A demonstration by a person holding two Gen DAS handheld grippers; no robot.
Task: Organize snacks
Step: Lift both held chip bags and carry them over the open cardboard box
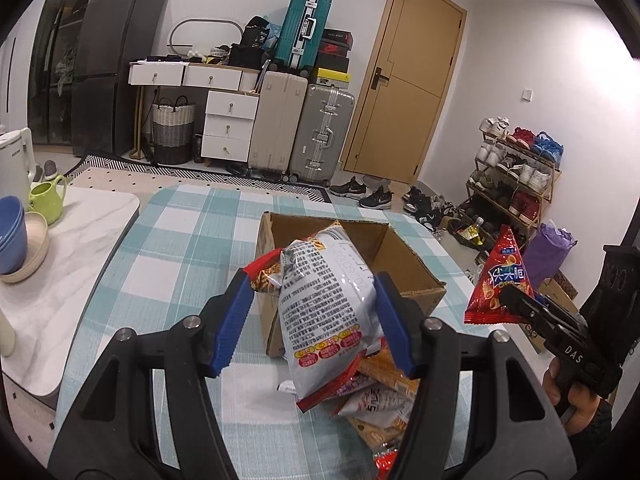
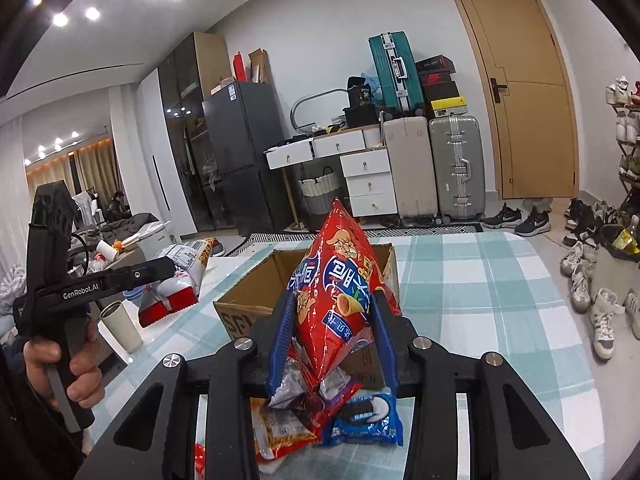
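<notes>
My left gripper point(image 1: 314, 320) is shut on a silver-white snack bag point(image 1: 324, 300) with red edges, held just in front of the open cardboard box point(image 1: 416, 280). My right gripper point(image 2: 332, 340) is shut on a red triangular snack bag point(image 2: 340, 288), held up before the same box point(image 2: 244, 300). That red bag and the right gripper also show at the right of the left wrist view point(image 1: 502, 280). The left gripper with its bag shows at the left of the right wrist view point(image 2: 180, 276). A pile of snack packs point(image 1: 376, 396) lies on the checked tablecloth below both grippers, including a blue cookie pack point(image 2: 368, 420).
The box sits on a table with a teal checked cloth point(image 1: 192, 240). A white side table at left holds blue bowls point(image 1: 12, 236), a green cup point(image 1: 46, 196) and a kettle. A white cup point(image 2: 120, 326) stands at the left. Suitcases, drawers, a door and a shoe rack point(image 1: 516, 176) lie beyond.
</notes>
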